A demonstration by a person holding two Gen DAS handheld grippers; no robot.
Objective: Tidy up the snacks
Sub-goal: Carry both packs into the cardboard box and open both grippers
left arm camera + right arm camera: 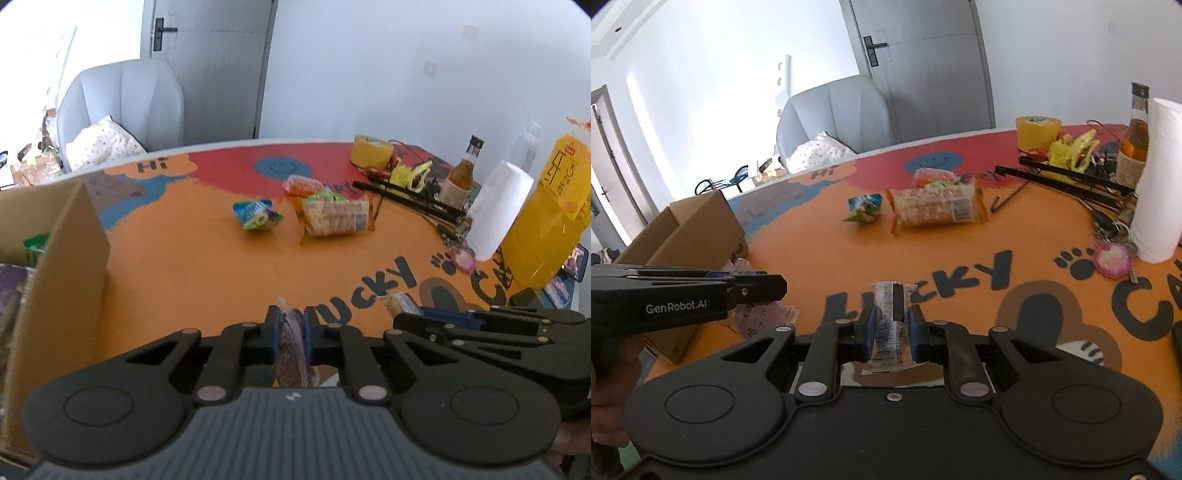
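My left gripper (291, 325) is shut on a purple-and-clear snack packet (293, 347), held above the orange table near the cardboard box (62, 266). My right gripper (892, 321) is shut on a small white wrapped snack (891, 325) with a barcode. The right gripper also shows in the left wrist view (413, 314), and the left gripper in the right wrist view (768, 284). On the table lie a blue-green packet (256, 214), a long clear cracker pack (334, 216) and an orange packet (301, 184). The box holds several snacks, mostly hidden.
At the right stand a yellow drink bottle (546, 221), a paper roll (498, 210), a brown glass bottle (461, 173), a yellow tape roll (371, 149), black rods (406, 199) and clutter. A grey chair (122, 103) stands behind the table.
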